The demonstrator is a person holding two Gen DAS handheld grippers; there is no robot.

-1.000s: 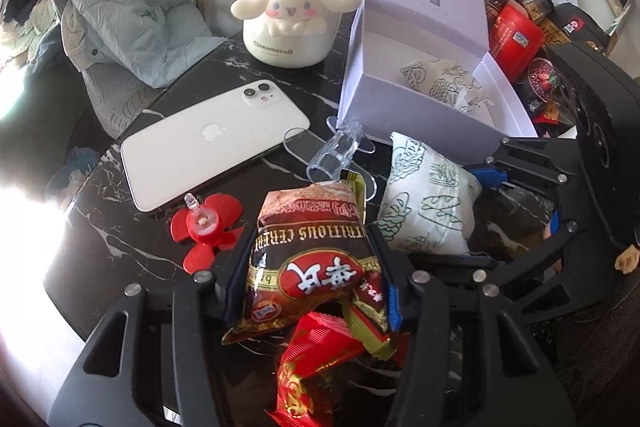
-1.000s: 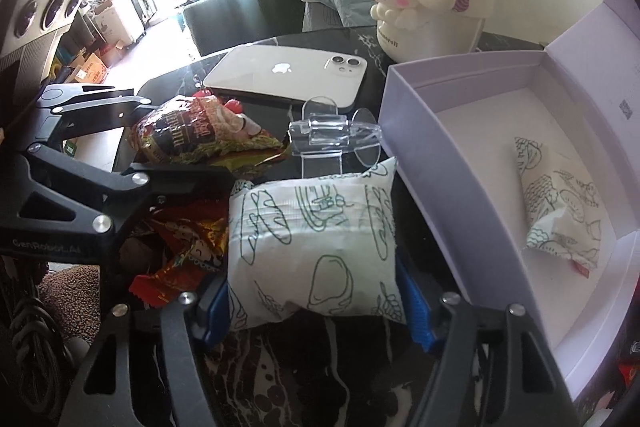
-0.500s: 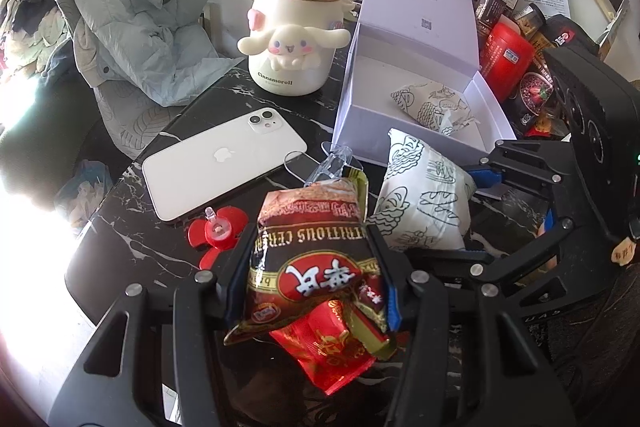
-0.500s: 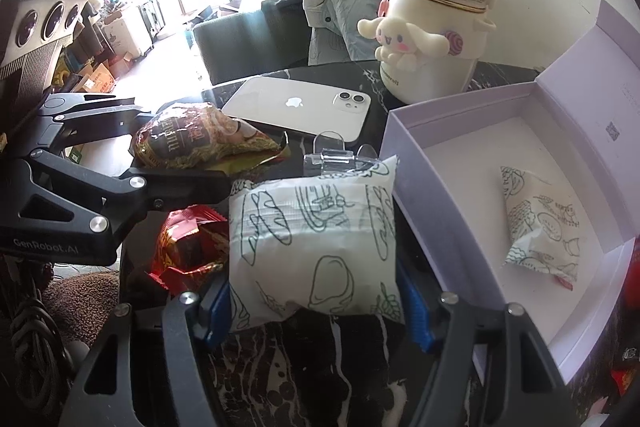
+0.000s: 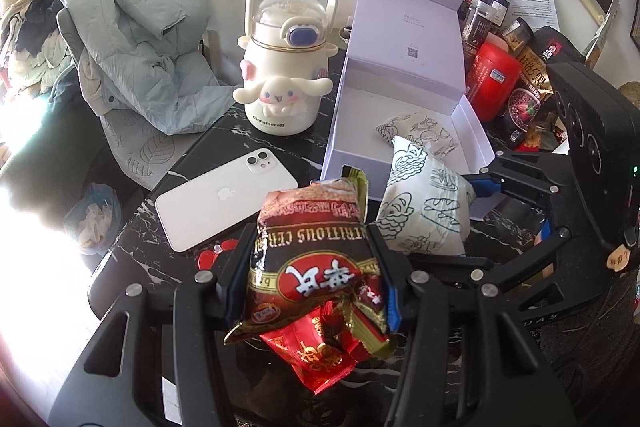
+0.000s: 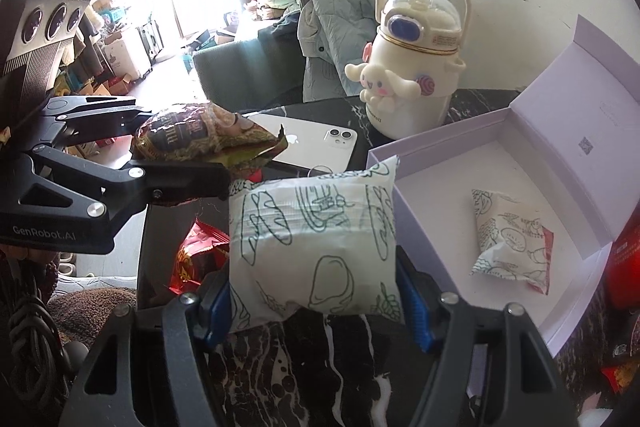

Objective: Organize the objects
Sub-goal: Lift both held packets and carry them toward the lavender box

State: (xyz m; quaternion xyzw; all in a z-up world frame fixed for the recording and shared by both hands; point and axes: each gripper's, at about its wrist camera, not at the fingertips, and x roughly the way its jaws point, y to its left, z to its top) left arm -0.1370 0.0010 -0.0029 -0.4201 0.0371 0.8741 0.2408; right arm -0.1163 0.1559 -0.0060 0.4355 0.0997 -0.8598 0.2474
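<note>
- Two grippers are in view, each clamped on a snack packet held clear above the black marble table [image 5: 132, 247].
- The left gripper [image 5: 312, 267] grips a dark red cereal packet [image 5: 312, 255] by its two sides, its print upside down to the camera; in the right wrist view the same packet [image 6: 204, 139] sticks out from between the black fingers.
- The right gripper [image 6: 316, 291] grips a white packet with green line drawings [image 6: 316, 239] by its two side edges, the blue pads pressed against it; from the left wrist view this packet [image 5: 420, 211] hangs just before the near wall of the box.
- A lilac box [image 6: 452, 143] stands open toward the table's far right part, its lid tilted up and back.
- A second white packet [image 6: 508, 239] lies flat on the box floor, near its right side.
- A red foil packet [image 5: 316, 351] lies on the table beneath the left gripper, near the front edge.
- A white phone [image 5: 224, 199] lies face down toward the table's left edge, with a red flower-shaped piece [image 5: 212, 255] just in front of it, partly hidden.
- A cream bottle with a cartoon dog figure [image 5: 284, 83] stands at the far edge, left of the box.
- Jars and red packages [image 5: 492, 75] crowd the far right corner beside the box.
- A grey-green jacket [image 5: 136, 35] hangs over a chair beyond the table's left side.
</note>
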